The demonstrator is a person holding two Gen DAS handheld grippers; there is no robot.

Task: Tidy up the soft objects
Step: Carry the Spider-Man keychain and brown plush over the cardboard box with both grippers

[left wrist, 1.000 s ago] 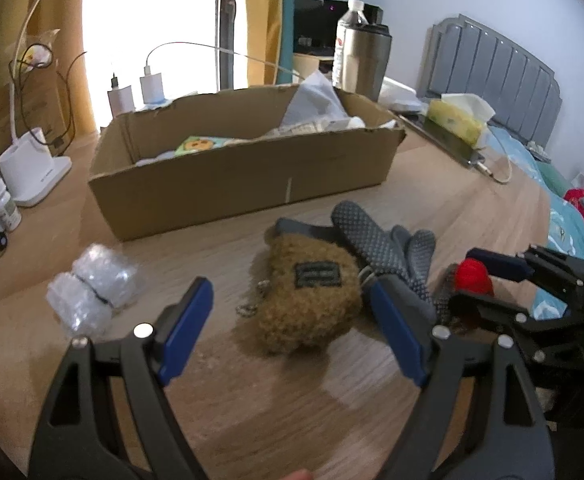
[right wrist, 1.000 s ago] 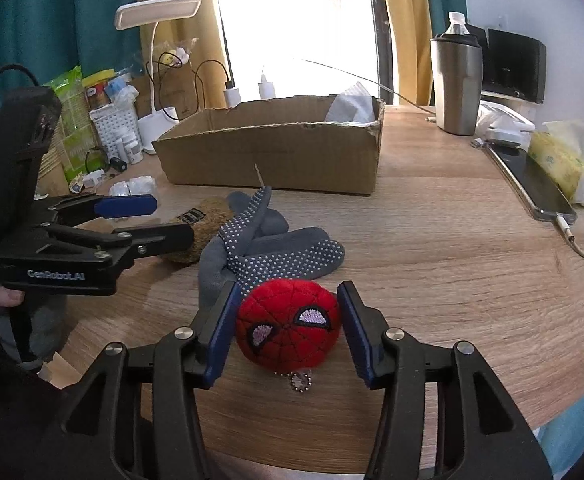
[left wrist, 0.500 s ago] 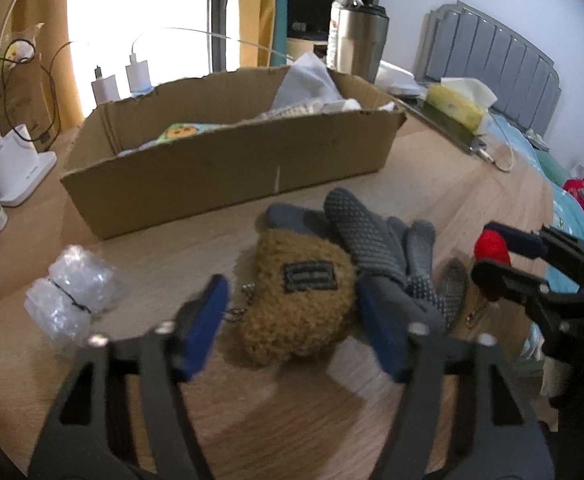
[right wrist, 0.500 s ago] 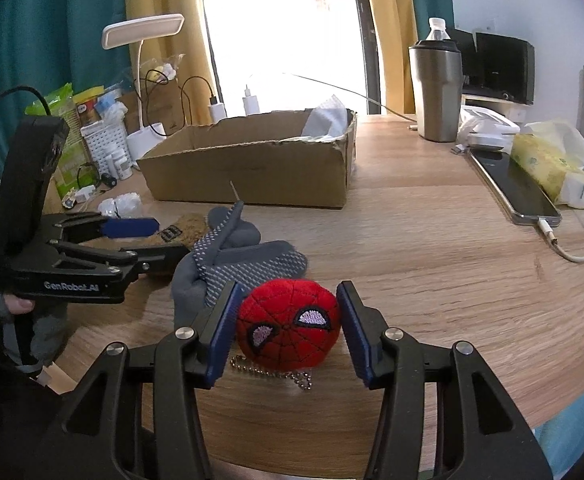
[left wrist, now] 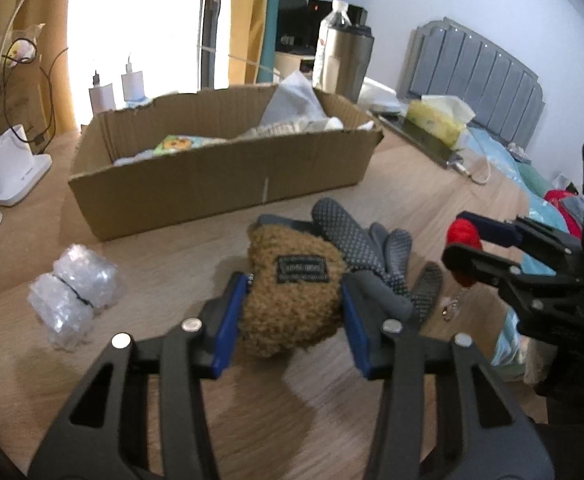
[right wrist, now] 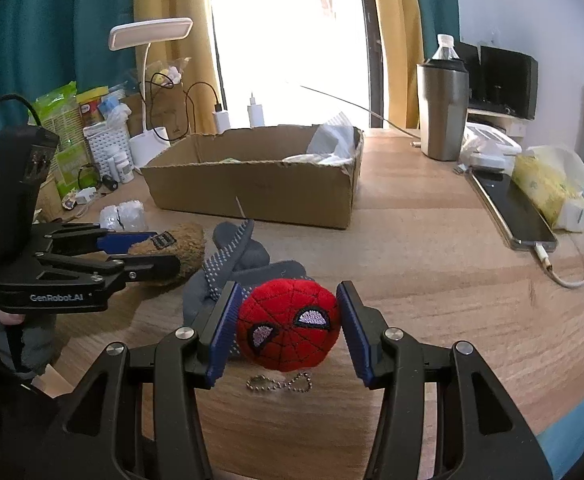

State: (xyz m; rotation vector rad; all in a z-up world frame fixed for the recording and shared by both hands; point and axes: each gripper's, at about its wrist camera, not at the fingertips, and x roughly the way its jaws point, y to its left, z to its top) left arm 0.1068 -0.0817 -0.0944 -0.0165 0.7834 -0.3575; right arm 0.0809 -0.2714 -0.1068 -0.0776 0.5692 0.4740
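On a wooden table [right wrist: 432,264], the left gripper [left wrist: 292,312] is closing its blue pads against the sides of a brown fuzzy pouch [left wrist: 292,292] lying beside a grey dotted glove [left wrist: 364,248], while the right gripper [right wrist: 287,328], half open, clasps a red spider-mask plush [right wrist: 287,328] just above its bead chain [right wrist: 279,382]; an open cardboard box [right wrist: 251,188] sits behind

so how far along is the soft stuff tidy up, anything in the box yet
Done: the cardboard box already holds a few items, hard to identify. In hand: the right gripper is shut on the red plush ball; the left gripper is closing around the brown plush, pads about touching it. Left: both plushes, the grey dotted gloves and the bubble wrap bundle remain on the table.
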